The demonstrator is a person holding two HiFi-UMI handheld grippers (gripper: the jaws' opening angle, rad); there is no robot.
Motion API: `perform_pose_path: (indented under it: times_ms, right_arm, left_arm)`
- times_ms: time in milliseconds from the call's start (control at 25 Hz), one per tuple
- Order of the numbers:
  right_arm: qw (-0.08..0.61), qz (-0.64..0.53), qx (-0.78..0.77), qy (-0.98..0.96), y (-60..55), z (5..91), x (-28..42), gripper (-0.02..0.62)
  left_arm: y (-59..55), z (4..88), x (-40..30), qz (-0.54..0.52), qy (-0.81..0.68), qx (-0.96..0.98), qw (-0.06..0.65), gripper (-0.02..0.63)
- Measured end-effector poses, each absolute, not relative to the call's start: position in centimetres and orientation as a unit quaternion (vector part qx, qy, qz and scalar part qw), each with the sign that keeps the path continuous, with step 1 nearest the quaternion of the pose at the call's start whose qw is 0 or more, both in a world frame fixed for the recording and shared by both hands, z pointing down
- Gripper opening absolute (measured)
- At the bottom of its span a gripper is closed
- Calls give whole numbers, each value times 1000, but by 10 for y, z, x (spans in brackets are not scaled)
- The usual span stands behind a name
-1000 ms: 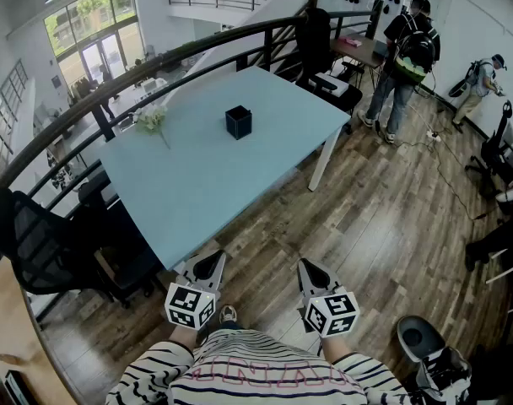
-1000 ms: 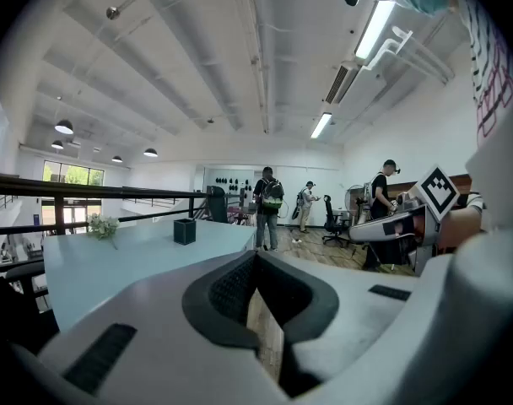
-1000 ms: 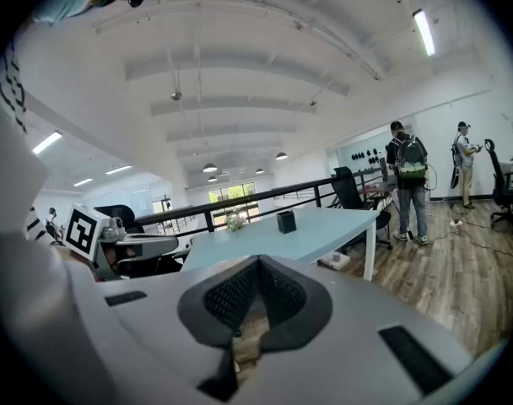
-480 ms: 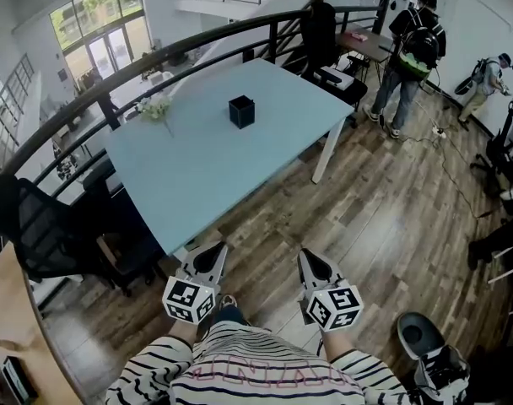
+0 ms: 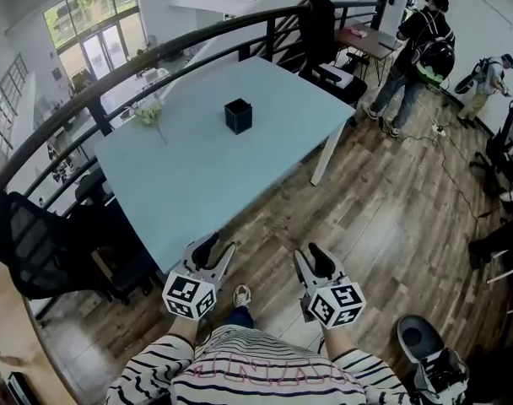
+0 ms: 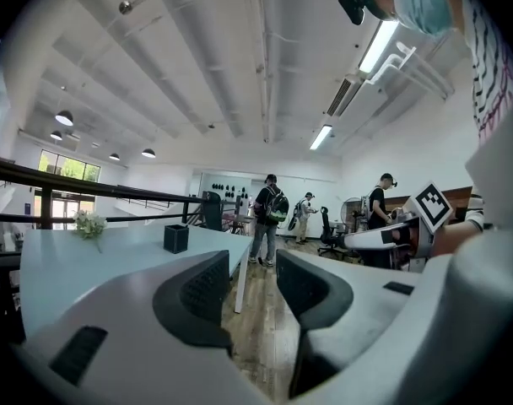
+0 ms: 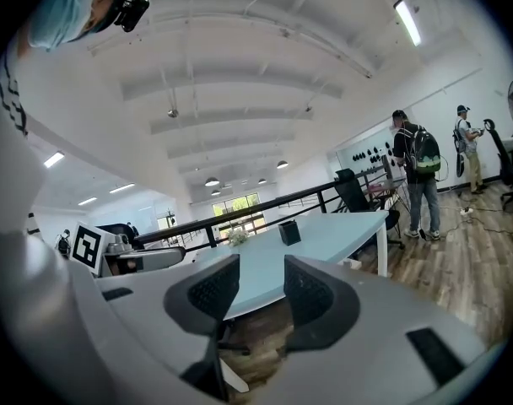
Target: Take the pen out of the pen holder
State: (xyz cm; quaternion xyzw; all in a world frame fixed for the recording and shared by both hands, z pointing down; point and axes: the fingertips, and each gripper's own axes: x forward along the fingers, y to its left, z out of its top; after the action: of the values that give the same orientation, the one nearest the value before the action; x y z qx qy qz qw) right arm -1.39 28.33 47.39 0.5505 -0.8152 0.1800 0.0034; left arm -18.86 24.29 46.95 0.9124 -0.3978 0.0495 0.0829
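The pen holder [image 5: 238, 116], a small black square cup, is seen upright on the far half of the pale blue table [image 5: 197, 175], well apart from both grippers. Whether a pen stands in it cannot be told; it is too small in every view. A sprig of white flowers [image 5: 148, 112] lies on the table to the holder's left, near the dark railing [image 5: 113, 78] that curves along the table's far side. Only bare tabletop is seen between the holder and the table's near corner.

A black office chair [image 5: 33, 243] stands by the table's left side, and another black chair [image 5: 317, 24] beyond its far end. Past that, a person with a backpack [image 5: 421, 53] is standing on the wooden floor [image 5: 383, 209] beside a small desk [image 5: 366, 42], with a second person [image 5: 488, 78] farther right.

The left gripper [image 5: 216, 247] is held just off the table's near corner, and the right gripper [image 5: 311, 256] beside it over the floor, both pointed toward the table. Their jaws have just been opening. In the left gripper view the left gripper's jaws are spread wide with nothing between them, only floor and the distant holder [image 6: 175, 238] beyond. In the right gripper view the right gripper's jaws likewise stand wide and empty, with the table and holder [image 7: 289, 232] far ahead.
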Motion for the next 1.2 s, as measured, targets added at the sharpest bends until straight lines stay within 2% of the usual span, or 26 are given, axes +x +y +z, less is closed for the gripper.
perform_pose_path:
  times_ms: [560,880,1200]
  right_arm:
    - [-11,192,582,-790,123,477,-22,156]
    - [-11,204,585,-785,67,483,-27,156]
    - [-10,211,568,-796,10,493,7,156]
  left_arm:
    - [69,477,-194,65,-369,923,90,150]
    - [6,484,-193,75,-359,925,96,152]
    - [-39,494,-170,82,-382,914,108,156]
